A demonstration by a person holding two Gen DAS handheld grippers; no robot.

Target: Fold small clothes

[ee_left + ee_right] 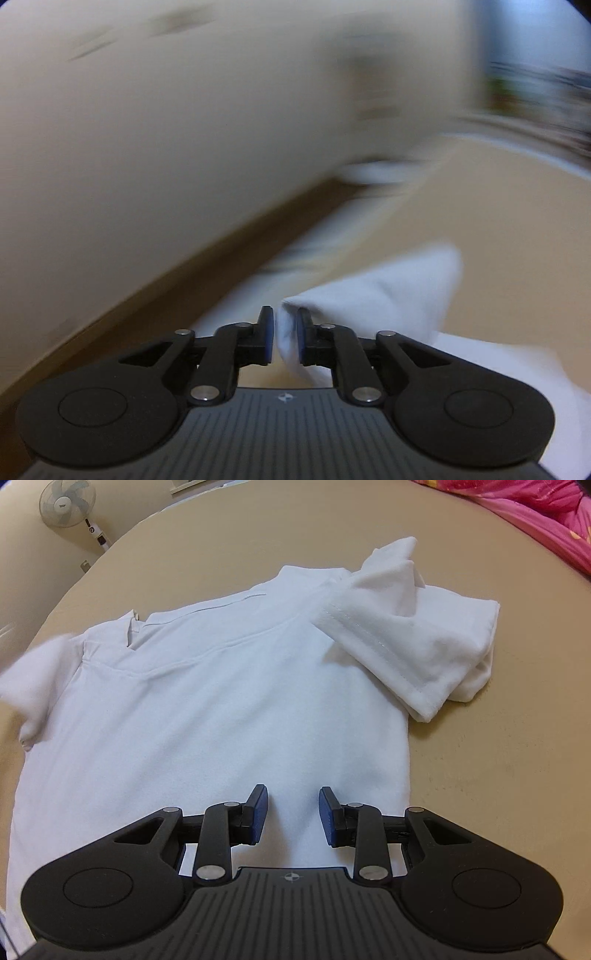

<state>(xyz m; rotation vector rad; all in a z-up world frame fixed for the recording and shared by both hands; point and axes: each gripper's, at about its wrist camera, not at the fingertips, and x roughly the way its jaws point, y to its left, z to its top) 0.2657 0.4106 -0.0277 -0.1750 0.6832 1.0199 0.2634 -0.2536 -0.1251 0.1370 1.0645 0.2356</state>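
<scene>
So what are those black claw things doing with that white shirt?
A person is folding a small white shirt on a tan table, using a claw tool in each hand. The left gripper is shut on a bit of the shirt's cloth. The right gripper is open above the shirt, holding nothing. One sleeve is already flipped over and bunched up.
</scene>
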